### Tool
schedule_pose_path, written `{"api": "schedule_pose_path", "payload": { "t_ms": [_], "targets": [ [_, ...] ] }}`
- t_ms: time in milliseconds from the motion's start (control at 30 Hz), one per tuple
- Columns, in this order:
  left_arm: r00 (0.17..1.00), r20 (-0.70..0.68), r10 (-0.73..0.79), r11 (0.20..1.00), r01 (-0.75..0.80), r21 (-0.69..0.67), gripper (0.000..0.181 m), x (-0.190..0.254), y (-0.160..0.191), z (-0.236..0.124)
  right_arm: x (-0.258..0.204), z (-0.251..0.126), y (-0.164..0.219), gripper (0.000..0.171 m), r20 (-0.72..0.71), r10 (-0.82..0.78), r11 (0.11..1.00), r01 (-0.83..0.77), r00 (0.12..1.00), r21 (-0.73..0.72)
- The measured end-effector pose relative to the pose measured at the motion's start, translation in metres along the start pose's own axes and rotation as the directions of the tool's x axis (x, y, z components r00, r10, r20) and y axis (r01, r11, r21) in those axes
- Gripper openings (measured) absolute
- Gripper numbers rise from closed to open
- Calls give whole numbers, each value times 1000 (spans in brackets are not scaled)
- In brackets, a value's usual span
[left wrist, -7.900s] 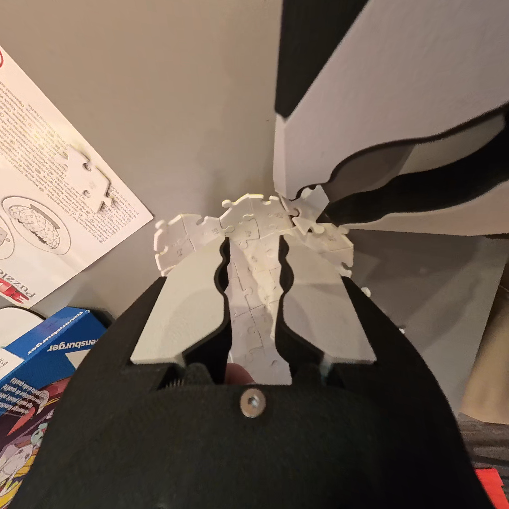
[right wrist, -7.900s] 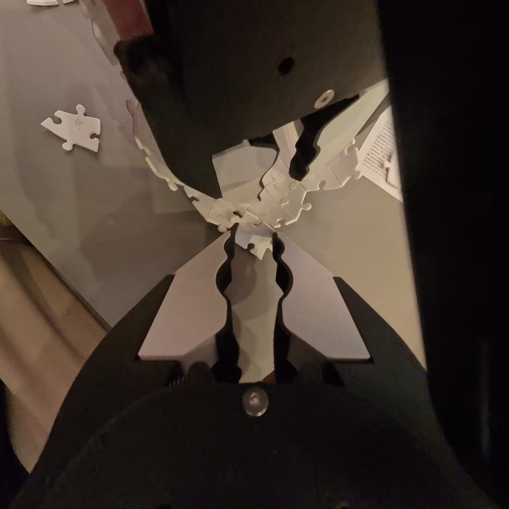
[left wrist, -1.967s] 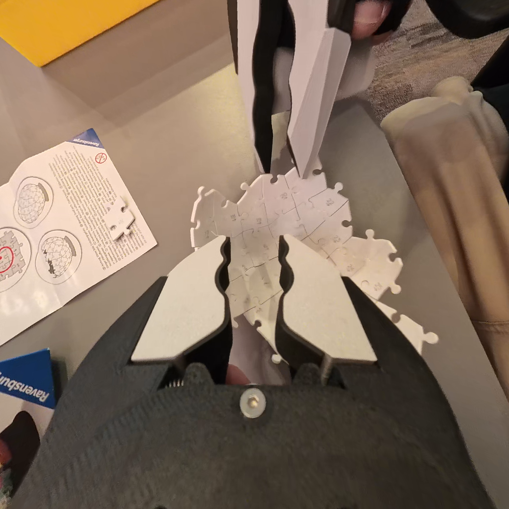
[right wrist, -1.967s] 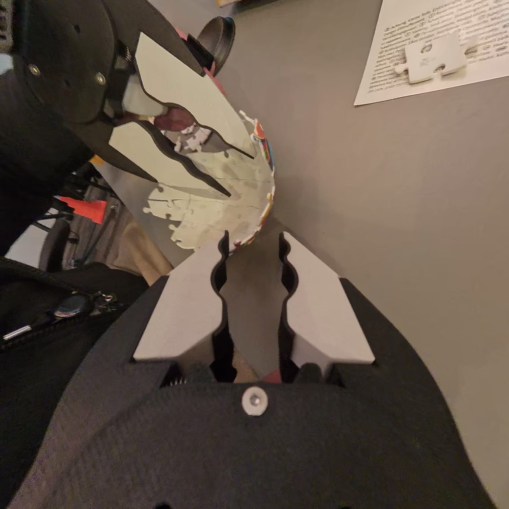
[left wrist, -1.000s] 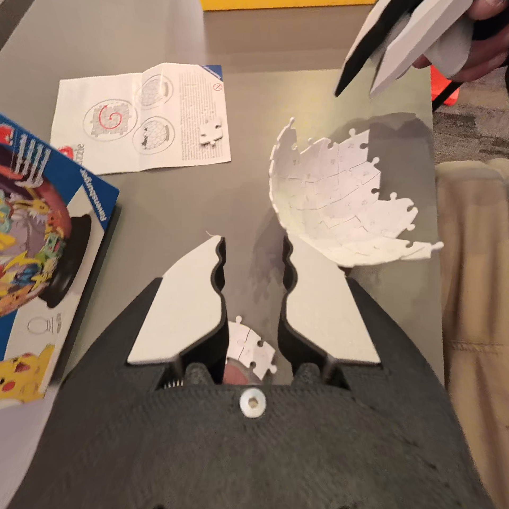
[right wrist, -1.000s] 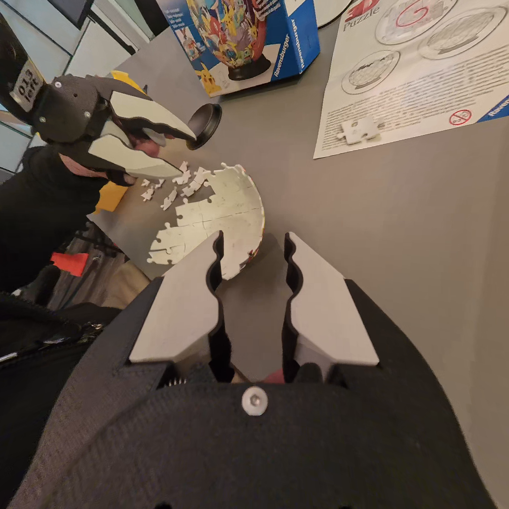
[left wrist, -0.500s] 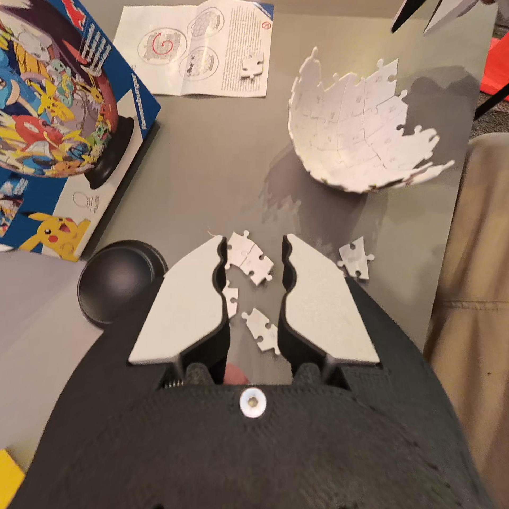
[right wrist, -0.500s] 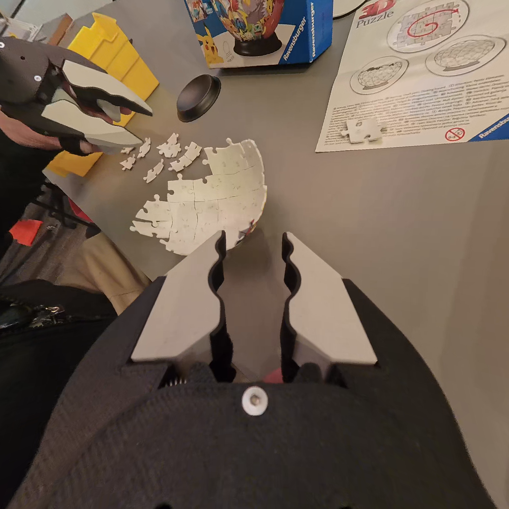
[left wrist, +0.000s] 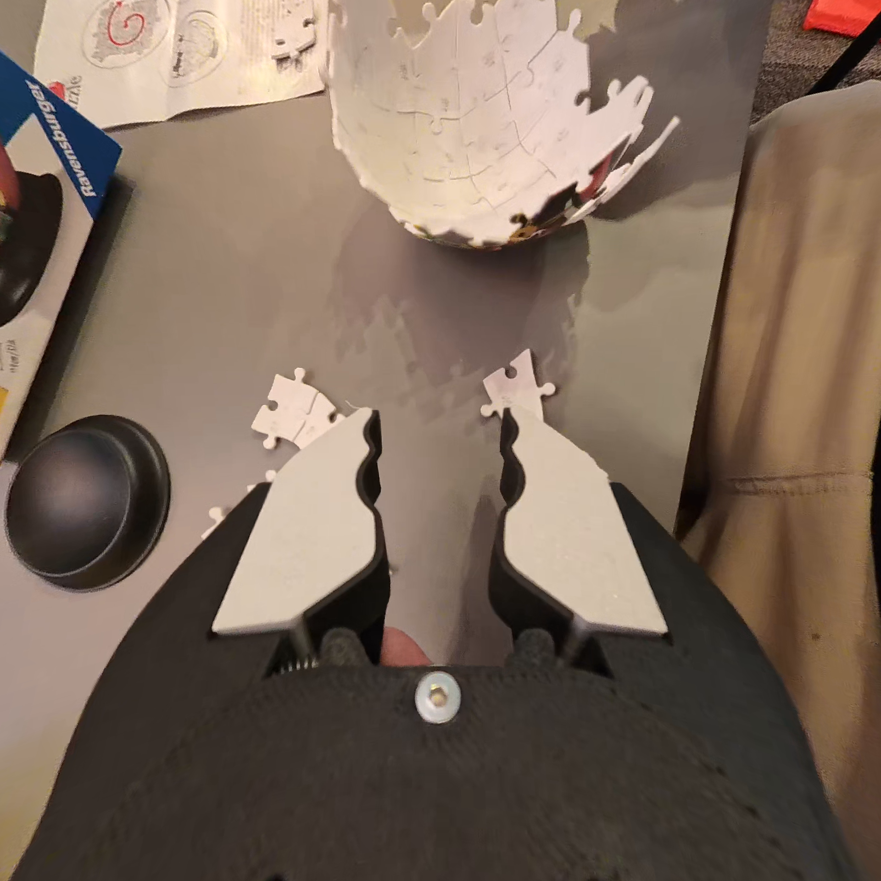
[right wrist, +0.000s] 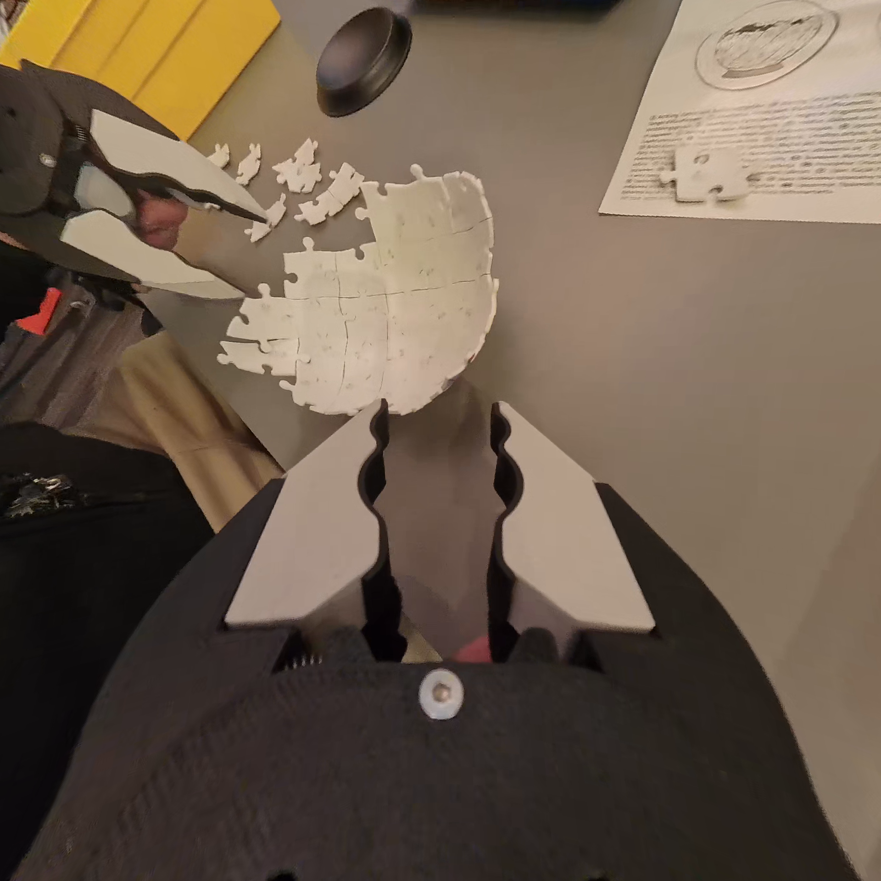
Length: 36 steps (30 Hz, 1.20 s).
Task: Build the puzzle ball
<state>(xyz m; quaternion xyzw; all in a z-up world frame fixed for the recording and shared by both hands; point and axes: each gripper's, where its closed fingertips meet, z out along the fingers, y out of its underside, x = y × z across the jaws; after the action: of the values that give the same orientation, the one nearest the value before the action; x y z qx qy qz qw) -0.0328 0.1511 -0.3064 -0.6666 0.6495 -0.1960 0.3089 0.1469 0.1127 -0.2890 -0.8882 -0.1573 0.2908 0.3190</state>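
the half-built puzzle ball sits as a white bowl on the grey tabletop, near its edge. loose pieces lie just beside it. the left tool hangs spread over them, gripping nothing. the right tool is spread and empty too, near the shell. a black stand and a leaflet lie farther out.
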Motion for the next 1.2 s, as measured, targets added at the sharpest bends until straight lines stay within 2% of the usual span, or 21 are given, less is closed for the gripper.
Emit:
{"api": "schedule_pose_path", "payload": {
  "t_ms": [267, 467, 600, 833, 1200],
  "targets": [
    [1000, 15, 24, 998, -24, 54, 46, -10, -28, 9, -13, -5, 12, 44, 102, -38, 994, 48, 994, -99],
    [1000, 20, 12, 996, -14, 90, 44, -18, -44, 12, -14, 1, 19, 40, 124, -34, 990, 50, 992, -129],
    [999, -23, 24, 995, -22, 98, 44, -8, -53, 19, -16, 5, 21, 39, 137, -38, 988, 58, 990, -144],
    [994, -79, 73, 995, -67, 72, 43, 19, -51, 28, -12, 5, 20, 39, 120, -35, 990, 51, 992, -133],
    [999, -40, 11, 998, -8, 55, 44, 21, -34, 21, -4, 3, 13, 39, 81, -42, 994, 50, 996, -98]
  ]
}}
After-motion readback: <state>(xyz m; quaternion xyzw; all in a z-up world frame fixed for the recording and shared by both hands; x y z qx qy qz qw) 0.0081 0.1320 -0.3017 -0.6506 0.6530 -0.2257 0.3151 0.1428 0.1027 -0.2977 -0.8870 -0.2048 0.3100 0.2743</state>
